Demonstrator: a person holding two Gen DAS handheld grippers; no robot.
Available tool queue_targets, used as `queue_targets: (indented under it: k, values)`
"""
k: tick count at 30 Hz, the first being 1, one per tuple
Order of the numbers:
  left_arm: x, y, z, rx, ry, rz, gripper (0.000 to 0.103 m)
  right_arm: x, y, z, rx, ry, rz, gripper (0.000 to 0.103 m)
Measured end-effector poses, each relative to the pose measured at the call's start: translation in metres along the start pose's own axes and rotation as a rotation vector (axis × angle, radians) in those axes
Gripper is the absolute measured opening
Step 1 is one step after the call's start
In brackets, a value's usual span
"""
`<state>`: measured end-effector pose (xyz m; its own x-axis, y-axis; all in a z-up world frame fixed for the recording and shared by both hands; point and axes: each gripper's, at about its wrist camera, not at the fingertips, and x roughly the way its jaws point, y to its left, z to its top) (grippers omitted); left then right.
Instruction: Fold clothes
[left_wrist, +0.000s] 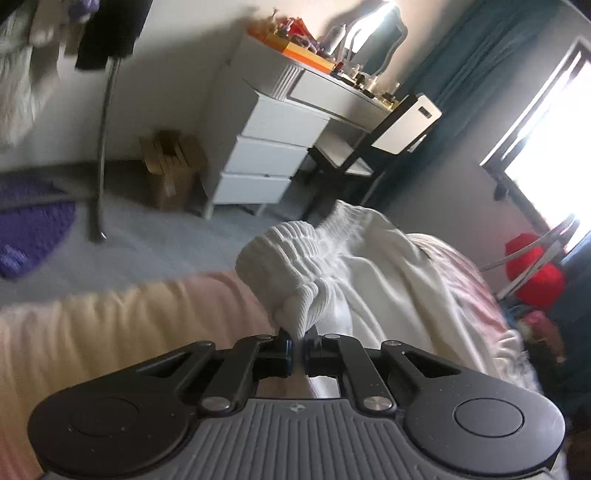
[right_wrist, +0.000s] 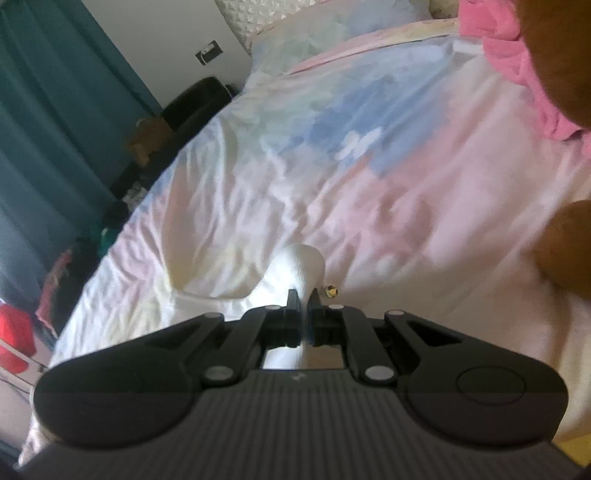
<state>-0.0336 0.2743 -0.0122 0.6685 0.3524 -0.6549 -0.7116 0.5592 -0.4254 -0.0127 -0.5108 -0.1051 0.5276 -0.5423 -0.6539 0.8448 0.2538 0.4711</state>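
White garment (left_wrist: 343, 266) pinched by both hand-held grippers over bedspread (right_wrist: 369, 177).

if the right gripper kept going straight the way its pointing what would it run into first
Most likely the pastel bedspread. The right gripper is shut on a fold of the white garment, which bunches just past its fingertips; beyond that only bedding shows. Depth is hard to judge in the fisheye.

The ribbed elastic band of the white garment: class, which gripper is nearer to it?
Left. The left gripper is clamped right at the ribbed elastic band. The right gripper pinches a smooth white fold; no ribbing shows in its view.
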Motion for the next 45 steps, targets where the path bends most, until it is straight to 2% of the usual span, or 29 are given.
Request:
queue_targets:
  k: [4,7,8,9,10,11,12,13,16,19,22,24,26,30,33,37,40,45]
  values:
    - [0.01,-0.003,-0.004,0.066,0.056,0.071,0.007,0.003,0.001,-0.003,-0.014,0.023,-0.05,0.008]
    - [0.008,-0.012,-0.005,0.113,0.051,0.089,0.015,0.004,0.003,-0.004,-0.029,0.032,-0.072,0.013]
    - [0.007,-0.015,-0.005,0.127,0.046,0.093,0.022,0.003,0.006,-0.003,-0.047,0.027,-0.077,0.02]
    - [0.006,-0.022,-0.008,0.157,0.031,0.104,0.036,-0.001,0.009,-0.002,-0.066,0.007,-0.08,0.03]
    - [0.004,-0.029,-0.01,0.188,0.015,0.116,0.045,-0.004,0.012,-0.001,-0.084,-0.016,-0.083,0.037]
    - [0.003,-0.036,-0.013,0.218,-0.001,0.128,0.061,-0.008,0.015,0.0,-0.102,-0.039,-0.086,0.055]
    - [-0.002,-0.044,-0.016,0.258,-0.035,0.126,0.071,-0.014,0.021,-0.003,-0.131,-0.051,-0.057,0.072]
    - [-0.007,-0.052,-0.019,0.297,-0.069,0.123,0.074,-0.021,0.028,-0.006,-0.161,-0.062,-0.021,0.078]
    - [-0.027,-0.074,-0.031,0.37,-0.151,0.058,0.082,-0.04,0.049,-0.015,-0.251,-0.093,0.084,0.077]
    - [-0.039,-0.108,-0.048,0.453,-0.181,-0.043,0.084,-0.06,0.069,-0.025,-0.341,-0.125,0.19,0.077]
    - [-0.042,-0.159,-0.074,0.565,-0.194,-0.169,0.089,-0.079,0.09,-0.034,-0.43,-0.156,0.297,0.077]
    - [-0.036,-0.194,-0.094,0.624,-0.188,-0.243,0.09,-0.09,0.105,-0.055,-0.484,-0.125,0.388,0.077]
    - [-0.027,-0.232,-0.12,0.695,-0.209,-0.281,0.09,-0.096,0.119,-0.075,-0.536,-0.075,0.467,0.077]
    - [-0.009,-0.309,-0.172,0.837,-0.25,-0.356,0.09,-0.094,0.146,-0.108,-0.646,0.012,0.549,0.077]
    - [0.029,-0.362,-0.199,0.9,-0.209,-0.389,0.09,-0.091,0.16,-0.122,-0.708,0.019,0.583,0.077]
    - [0.093,-0.426,-0.239,0.96,-0.111,-0.39,0.09,-0.079,0.175,-0.132,-0.736,0.011,0.602,0.077]
    - [0.143,-0.459,-0.261,0.998,-0.034,-0.44,0.09,-0.065,0.184,-0.14,-0.754,0.006,0.607,0.077]
    - [0.216,-0.508,-0.285,1.029,-0.045,-0.366,0.081,-0.037,0.187,-0.144,-0.75,-0.007,0.583,0.077]
